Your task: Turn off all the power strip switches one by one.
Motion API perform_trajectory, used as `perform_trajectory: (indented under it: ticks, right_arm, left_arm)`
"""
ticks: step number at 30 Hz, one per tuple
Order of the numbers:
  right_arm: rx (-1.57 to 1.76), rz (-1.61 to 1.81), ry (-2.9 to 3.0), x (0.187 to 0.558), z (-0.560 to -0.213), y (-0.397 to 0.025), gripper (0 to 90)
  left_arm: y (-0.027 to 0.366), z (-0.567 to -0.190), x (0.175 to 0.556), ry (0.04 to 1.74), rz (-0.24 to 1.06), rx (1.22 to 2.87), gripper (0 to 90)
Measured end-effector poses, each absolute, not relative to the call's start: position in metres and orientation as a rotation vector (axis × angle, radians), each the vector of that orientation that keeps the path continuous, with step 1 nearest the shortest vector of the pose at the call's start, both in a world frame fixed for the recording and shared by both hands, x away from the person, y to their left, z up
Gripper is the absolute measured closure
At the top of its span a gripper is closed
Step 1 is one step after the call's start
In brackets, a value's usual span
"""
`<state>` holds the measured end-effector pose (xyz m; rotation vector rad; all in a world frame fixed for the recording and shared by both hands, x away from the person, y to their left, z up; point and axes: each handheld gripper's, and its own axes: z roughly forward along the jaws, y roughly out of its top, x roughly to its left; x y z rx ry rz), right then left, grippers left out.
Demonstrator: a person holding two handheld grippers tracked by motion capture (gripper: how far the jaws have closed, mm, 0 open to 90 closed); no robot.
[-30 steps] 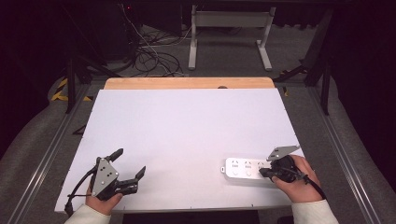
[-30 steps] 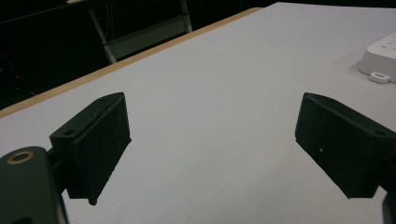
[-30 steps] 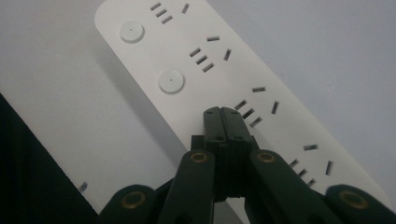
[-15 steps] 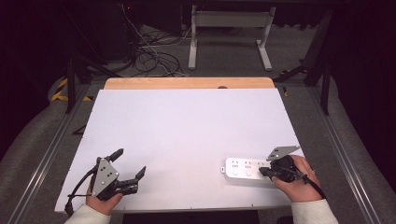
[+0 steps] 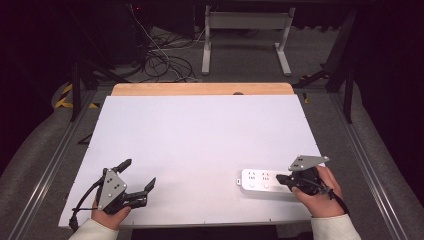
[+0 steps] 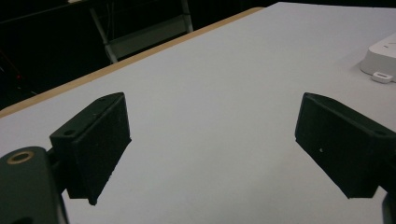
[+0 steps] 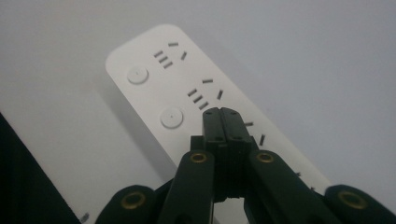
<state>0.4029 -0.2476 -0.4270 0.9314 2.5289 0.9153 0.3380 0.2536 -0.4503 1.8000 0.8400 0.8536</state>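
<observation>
nothing has shifted over the last second: both hands sit where they were, and the power strip (image 5: 265, 181) has not moved, so the work on it reads as paused at a press or a hold rather than under way.

the right gripper (image 5: 283, 180) stays low over the strip's right end, its fingers (image 7: 226, 122) pressed together with nothing between them, tips over the strip's top face near a round button (image 7: 171, 117); whether they touch it i cannot tell. the left gripper (image 5: 136, 175) rests well apart near the desk's front left corner, its fingers (image 6: 95, 140) spread wide and empty.

the strip is a smooth white plastic bar with rounded corners, rows of narrow socket slots and two flush round buttons. it lies flat near the front right of the desk (image 5: 200, 135), a matte white surface with a wooden back edge.
</observation>
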Motion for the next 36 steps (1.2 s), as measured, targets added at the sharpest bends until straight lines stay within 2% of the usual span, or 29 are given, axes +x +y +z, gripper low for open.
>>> perform_trajectory:
  ticks: [4, 26, 36]
  right_arm:
    - [0.924, 0.965, 2.481, 0.398, -0.418, -0.252, 90.0]
    - [0.948, 0.94, 2.492, 0.398, -0.418, -0.259, 90.0]
    - [1.02, 0.888, 2.492, 0.392, -0.421, -0.281, 90.0]
  left_arm:
    - [0.253, -0.451, 0.338, 0.837, 0.855, 1.801, 10.9]
    - [0.252, -0.451, 0.338, 0.839, 0.85, 1.802, 11.0]
    - [0.252, -0.451, 0.338, 0.843, 0.853, 1.795, 10.9]
